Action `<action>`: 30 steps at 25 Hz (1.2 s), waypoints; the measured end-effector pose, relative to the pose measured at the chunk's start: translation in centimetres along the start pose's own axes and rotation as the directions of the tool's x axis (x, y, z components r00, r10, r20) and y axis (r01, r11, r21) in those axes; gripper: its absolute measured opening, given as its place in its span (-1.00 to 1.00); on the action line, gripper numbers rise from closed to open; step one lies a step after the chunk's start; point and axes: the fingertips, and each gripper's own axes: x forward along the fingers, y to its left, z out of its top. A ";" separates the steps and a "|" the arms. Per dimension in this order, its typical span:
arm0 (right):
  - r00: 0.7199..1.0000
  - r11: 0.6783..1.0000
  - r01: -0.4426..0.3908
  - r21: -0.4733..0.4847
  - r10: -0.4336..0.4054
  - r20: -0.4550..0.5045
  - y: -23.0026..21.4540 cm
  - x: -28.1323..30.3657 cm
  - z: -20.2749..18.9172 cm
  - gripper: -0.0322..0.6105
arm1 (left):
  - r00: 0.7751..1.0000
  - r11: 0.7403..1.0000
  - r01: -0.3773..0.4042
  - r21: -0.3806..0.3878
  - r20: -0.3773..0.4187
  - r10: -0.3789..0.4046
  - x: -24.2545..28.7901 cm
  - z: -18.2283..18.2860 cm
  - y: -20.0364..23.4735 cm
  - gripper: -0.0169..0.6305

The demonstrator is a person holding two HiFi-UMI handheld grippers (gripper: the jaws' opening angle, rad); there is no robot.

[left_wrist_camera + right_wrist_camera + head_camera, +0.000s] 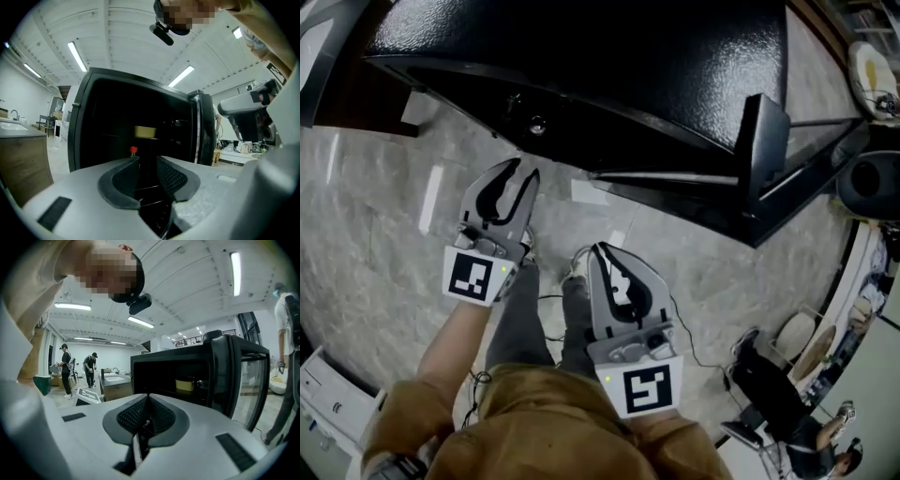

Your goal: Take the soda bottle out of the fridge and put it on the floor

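Marble floor [375, 253] spreads wide before the open fridge [581, 47].

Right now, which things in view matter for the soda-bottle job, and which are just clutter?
Job:
- fridge, its open door
- red-capped soda bottle inside it
- floor
- left claw open, right claw shut, both empty

Lying about:
- yellow tub in the fridge
- wooden sink counter
- white box
- background people
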 end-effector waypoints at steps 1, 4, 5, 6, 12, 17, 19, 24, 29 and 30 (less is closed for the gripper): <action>1.000 1.000 -0.001 0.002 0.001 -0.001 0.0 0.4 -0.4 -0.89 | 1.000 1.000 -0.002 -0.003 0.003 0.002 0.5 -0.2 0.4 -0.64; 1.000 1.000 -0.007 0.003 0.007 0.005 0.2 1.2 -1.0 -0.89 | 1.000 1.000 -0.004 0.003 0.016 0.003 1.5 -0.6 1.1 -0.61; 1.000 1.000 -0.008 0.003 0.008 0.010 0.3 1.4 -1.0 -0.89 | 1.000 1.000 -0.003 0.007 0.016 0.003 1.7 -0.7 1.2 -0.61; 1.000 1.000 -0.009 0.003 0.009 0.015 0.4 1.5 -1.1 -0.89 | 1.000 1.000 -0.002 0.009 0.015 0.002 2.0 -0.8 1.4 -0.60; 1.000 1.000 -0.005 0.016 0.004 0.027 0.3 3.1 -1.9 -0.89 | 1.000 0.999 0.018 0.036 0.013 -0.019 4.8 -1.8 2.4 -0.52; 0.999 1.000 -0.006 0.003 0.006 0.036 0.1 3.5 -1.9 -0.89 | 1.000 0.998 0.018 0.065 0.021 -0.019 6.4 -2.3 3.0 -0.45; 0.999 1.000 -0.006 -0.007 0.007 0.037 0.0 3.7 -2.0 -0.89 | 0.999 0.997 0.023 0.075 0.024 -0.025 6.8 -2.5 3.1 -0.44; 1.000 1.000 -0.007 -0.020 0.007 0.028 0.0 4.5 -2.8 -0.89 | 0.999 0.995 0.034 0.091 0.003 -0.034 7.7 -3.8 4.2 -0.41; 1.000 0.999 -0.016 -0.050 0.017 0.023 0.3 4.9 -3.5 -0.89 | 1.000 0.996 0.028 0.082 0.009 -0.029 8.6 -4.5 4.8 -0.36; 1.000 0.999 -0.016 -0.051 0.018 0.021 0.3 5.0 -3.7 -0.89 | 0.999 0.995 0.033 0.090 0.008 -0.034 8.9 -4.5 4.7 -0.35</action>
